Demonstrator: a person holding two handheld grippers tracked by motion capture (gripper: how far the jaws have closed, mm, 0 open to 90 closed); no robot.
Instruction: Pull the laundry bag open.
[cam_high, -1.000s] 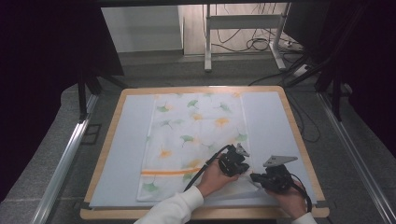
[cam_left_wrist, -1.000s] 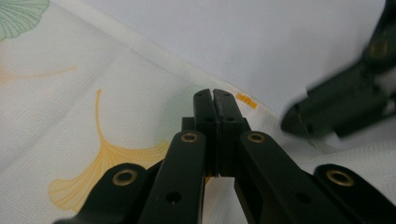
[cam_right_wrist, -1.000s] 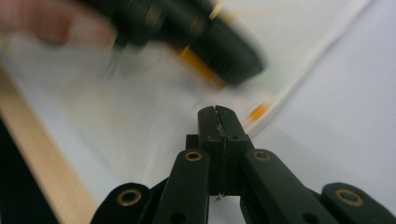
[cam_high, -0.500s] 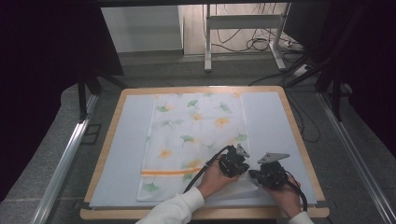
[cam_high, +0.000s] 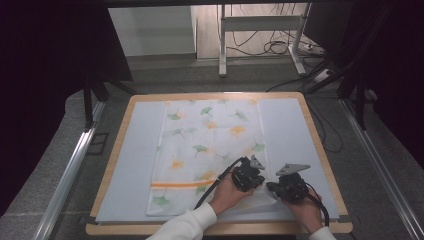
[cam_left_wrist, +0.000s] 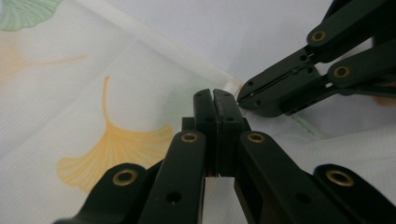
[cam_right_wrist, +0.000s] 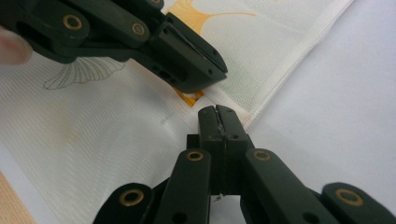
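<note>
Both tongs are clamped shut on the thin white cloth (cam_high: 205, 150), side by side at its near right corner. The left gripper (cam_left_wrist: 215, 100) has its black jaws pressed flat together over the cloth's hem, the fabric pinched between them. The right gripper (cam_right_wrist: 218, 116) is closed the same way on the edge just beside it, tips almost touching the other pair.

From above, the left hand (cam_high: 227, 192) reaches in from the near edge and angles toward the right, wrist low, a white sleeve (cam_high: 187, 225) behind it. The right hand (cam_high: 305, 210) sits just to its right, fingers wrapped under the tool, its grey three-cornered plate (cam_high: 292, 167) facing up.

The cloth, printed with green and yellow ginkgo leaves and an orange stripe near its near end, lies flat along the middle of the pale blue mat (cam_high: 135, 165) on the wooden-rimmed table (cam_high: 112, 165).
</note>
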